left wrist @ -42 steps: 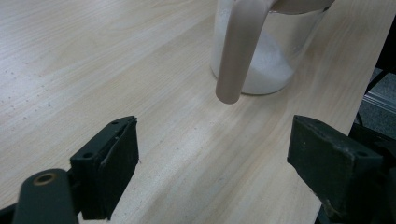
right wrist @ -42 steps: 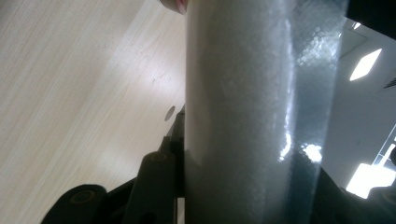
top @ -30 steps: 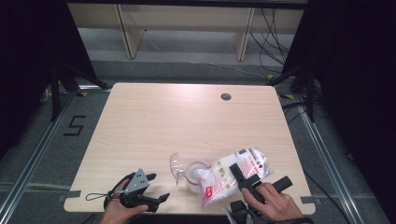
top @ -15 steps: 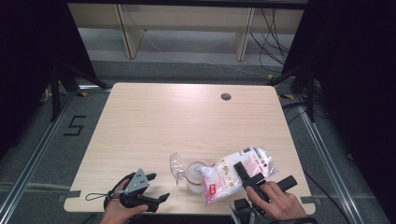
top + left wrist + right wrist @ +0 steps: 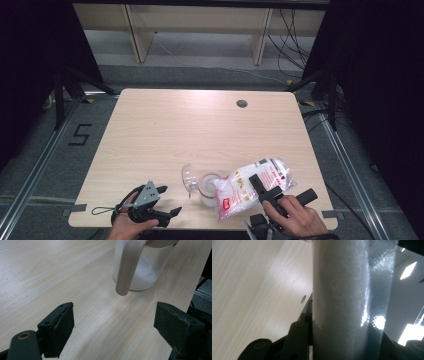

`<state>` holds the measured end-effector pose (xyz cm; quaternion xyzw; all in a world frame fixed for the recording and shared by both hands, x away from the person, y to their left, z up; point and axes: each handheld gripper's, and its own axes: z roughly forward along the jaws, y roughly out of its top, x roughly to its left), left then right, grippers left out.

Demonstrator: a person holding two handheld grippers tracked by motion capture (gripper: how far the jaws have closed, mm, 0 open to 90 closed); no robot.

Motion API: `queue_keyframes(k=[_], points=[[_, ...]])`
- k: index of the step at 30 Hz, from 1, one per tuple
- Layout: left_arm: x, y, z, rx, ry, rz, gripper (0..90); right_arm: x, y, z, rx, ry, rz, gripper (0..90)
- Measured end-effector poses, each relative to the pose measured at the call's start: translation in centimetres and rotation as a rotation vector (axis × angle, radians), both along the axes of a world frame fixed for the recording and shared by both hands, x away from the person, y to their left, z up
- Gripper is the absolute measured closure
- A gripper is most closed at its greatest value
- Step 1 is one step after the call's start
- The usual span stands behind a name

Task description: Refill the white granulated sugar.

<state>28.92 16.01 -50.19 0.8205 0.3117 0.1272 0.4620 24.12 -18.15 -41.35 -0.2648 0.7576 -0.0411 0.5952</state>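
bag point(image 5: 250, 186) of white grains: tilted, mouth at the glass jar point(image 5: 207, 187), near the table's point(image 5: 200, 130) front edge | jar: upright, white powder heaped inside point(image 5: 146, 275), hinged lid point(image 5: 188, 177) open | right gripper point(image 5: 267, 187): clamped on bag point(image 5: 342, 300) | left gripper point(image 5: 162, 212): spread wide, nothing between, left of jar

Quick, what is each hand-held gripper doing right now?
Left hand-held gripper: open, holding nothing.
Right hand-held gripper: closed on the white bag, tipped over the jar.
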Motion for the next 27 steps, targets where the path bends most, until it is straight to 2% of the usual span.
queue_keyframes(k=[2, 3, 4, 11, 13, 15, 16, 18, 19, 20, 22, 23, 27], points=[[0.0, 0.01, 0.01, 0.0, 0.0, 0.0, 16.1, 0.0, 0.14, -0.05, -0.002, 0.005, 0.01, 71.8], [0.0, 0.02, 0.01, 0.001, 0.0, 0.0, 16.1, -0.08, 0.15, -0.17, 0.013, 0.006, 0.004, 71.8], [0.0, 0.02, 0.02, 0.001, 0.0, -0.001, 16.0, -0.08, 0.28, -0.14, 0.002, 0.008, 0.013, 71.8], [0.0, 0.02, 0.02, 0.001, -0.001, -0.001, 16.1, -0.19, 0.36, -0.32, 0.009, 0.007, 0.006, 72.0], [-0.01, 0.02, 0.03, 0.002, -0.001, 0.0, 16.0, -0.11, 0.29, -0.25, -0.005, 0.005, 0.0, 72.0], [0.0, 0.01, 0.01, 0.0, 0.0, 0.0, 16.1, -0.09, 0.09, -0.32, 0.014, 0.008, -0.007, 72.1], [-0.01, 0.01, 0.01, 0.0, 0.0, 0.0, 16.0, 0.04, 0.15, -0.04, -0.023, 0.0, 0.006, 72.1], [-0.01, 0.0, 0.01, 0.001, -0.001, 0.0, 16.1, 0.13, 0.0, 0.12, -0.035, -0.009, 0.009, 72.2], [-0.01, 0.0, 0.01, 0.0, -0.001, 0.0, 16.1, 0.06, -0.1, -0.1, 0.006, 0.005, -0.006, 72.2], [-0.01, 0.01, 0.02, 0.002, 0.0, 0.0, 16.1, 0.15, -0.04, 0.15, -0.026, -0.001, 0.006, 72.2], [-0.02, 0.02, 0.02, 0.002, -0.001, 0.0, 16.1, 0.17, -0.29, 0.01, -0.006, 0.003, -0.011, 72.3], [-0.02, 0.02, 0.03, 0.002, -0.001, -0.001, 16.0, 0.27, -0.26, 0.17, -0.031, -0.004, 0.001, 72.3], [-0.01, 0.02, 0.02, 0.002, 0.0, -0.001, 16.1, 0.22, -0.52, 0.04, -0.013, 0.002, -0.026, 72.4]])
